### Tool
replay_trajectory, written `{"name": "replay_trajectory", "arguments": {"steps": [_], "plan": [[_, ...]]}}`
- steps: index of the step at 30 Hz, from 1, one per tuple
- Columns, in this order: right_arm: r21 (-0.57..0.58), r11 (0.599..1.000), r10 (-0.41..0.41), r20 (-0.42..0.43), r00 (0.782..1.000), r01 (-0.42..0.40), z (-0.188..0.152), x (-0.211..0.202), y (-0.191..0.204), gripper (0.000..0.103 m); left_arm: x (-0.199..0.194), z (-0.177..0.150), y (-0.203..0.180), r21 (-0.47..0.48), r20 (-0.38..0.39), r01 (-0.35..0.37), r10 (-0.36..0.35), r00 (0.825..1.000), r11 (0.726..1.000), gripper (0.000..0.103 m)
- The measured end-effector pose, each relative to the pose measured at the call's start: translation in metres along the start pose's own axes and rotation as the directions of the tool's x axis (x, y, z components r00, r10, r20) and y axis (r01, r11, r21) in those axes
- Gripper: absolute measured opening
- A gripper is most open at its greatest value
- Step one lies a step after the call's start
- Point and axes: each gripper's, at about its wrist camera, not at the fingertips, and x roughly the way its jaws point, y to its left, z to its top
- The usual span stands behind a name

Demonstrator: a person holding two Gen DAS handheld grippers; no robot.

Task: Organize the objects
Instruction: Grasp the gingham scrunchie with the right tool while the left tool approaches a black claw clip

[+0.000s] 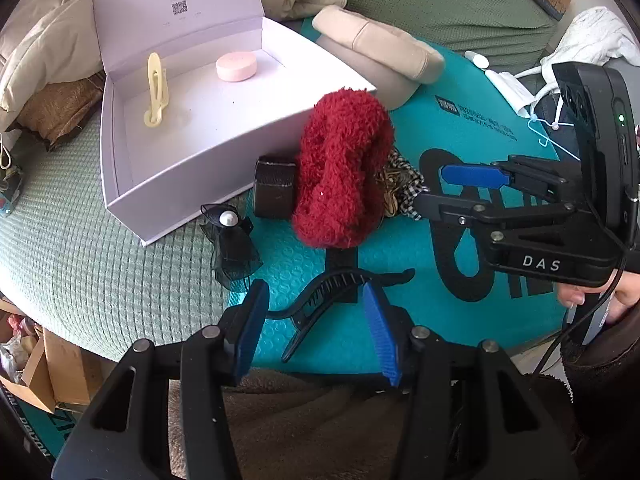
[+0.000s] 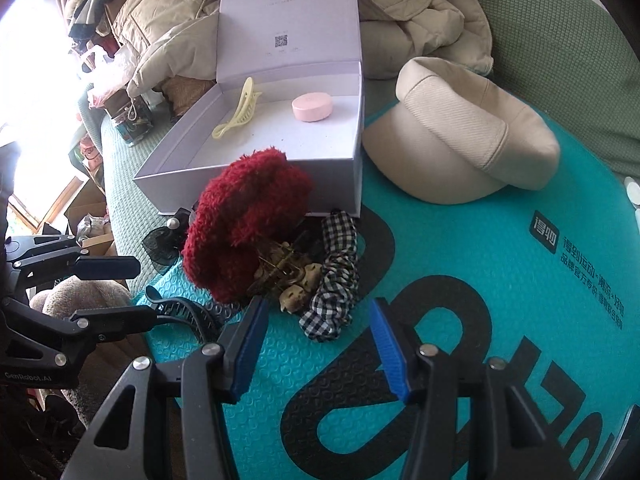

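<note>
At the left, an open white box sits on the bed's green blanket, holding a yellow hair clip and a pink round case, with a black bow with a pearl just beside its front corner. In the middle, on the teal mat, the left hand-held gripper has its jaws apart on either side of a black claw clip, below a fluffy red scrunchie that leans against the box. Further right lie a checked scrunchie and a beige cap, and the right hand-held gripper hovers with its jaws apart over the mat, gripping nothing.
</note>
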Motion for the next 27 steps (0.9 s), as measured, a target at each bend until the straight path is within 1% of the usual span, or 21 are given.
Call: {"name": "replay_trajectory", "arguments": {"steps": [2, 3, 5, 7, 9, 13, 16, 19, 21, 22, 25, 27], "plan": [[0.003, 1.0, 0.0, -0.009, 1.0, 0.0, -0.001, 0.004, -0.002, 0.049, 0.008, -0.002, 0.001, -0.006, -0.026, 0.004, -0.004, 1.0, 1.0, 0.047], [0.003, 1.0, -0.001, -0.016, 1.0, 0.002, -0.001, 0.007, -0.002, 0.045, 0.011, -0.002, 0.002, -0.012, -0.038, 0.009, -0.009, 0.999, 1.0, 0.047], [0.005, 1.0, -0.001, -0.027, 1.0, 0.001, -0.002, 0.011, -0.003, 0.041, 0.013, -0.003, 0.001, -0.01, -0.03, 0.002, -0.002, 1.0, 1.0, 0.047], [0.002, 1.0, 0.012, -0.035, 0.999, -0.012, -0.002, 0.015, -0.004, 0.026, 0.018, -0.003, 0.003, -0.014, -0.043, 0.019, -0.02, 0.999, 1.0, 0.047], [0.002, 1.0, 0.007, -0.037, 0.999, -0.007, -0.002, 0.018, -0.004, 0.022, 0.024, -0.004, 0.003, -0.018, -0.062, 0.027, -0.028, 0.998, 0.999, 0.047], [0.008, 1.0, 0.002, -0.03, 1.0, -0.002, -0.004, 0.016, -0.005, 0.018, 0.036, -0.009, 0.003, -0.024, -0.074, 0.043, -0.045, 0.996, 0.999, 0.047], [0.013, 1.0, -0.005, -0.028, 1.0, 0.006, -0.007, 0.013, -0.007, 0.016, 0.037, -0.013, -0.001, -0.018, -0.047, 0.046, -0.047, 0.998, 0.999, 0.046], [0.022, 1.0, -0.012, -0.029, 1.0, 0.013, -0.012, 0.009, -0.009, 0.016, 0.04, -0.014, -0.006, -0.018, -0.041, 0.054, -0.055, 0.998, 0.998, 0.035], [0.028, 0.999, -0.017, -0.031, 0.999, 0.018, -0.016, 0.006, -0.011, 0.016, 0.04, -0.015, -0.011, -0.014, -0.036, 0.056, -0.056, 0.998, 0.998, 0.033], [0.033, 0.999, -0.021, -0.032, 0.999, 0.022, -0.018, 0.004, -0.012, 0.016, 0.041, -0.016, -0.014, -0.015, -0.035, 0.057, -0.058, 0.998, 0.998, 0.03], [0.043, 0.998, -0.036, -0.039, 0.999, 0.037, -0.026, -0.001, -0.015, 0.016, 0.041, -0.018, -0.023, -0.024, -0.032, 0.089, -0.09, 0.995, 0.996, 0.028], [0.052, 0.998, -0.045, -0.044, 0.998, 0.047, -0.033, -0.005, -0.017, 0.016, 0.042, -0.019, -0.032, -0.018, -0.029, 0.086, -0.086, 0.996, 0.996, 0.028]]}}
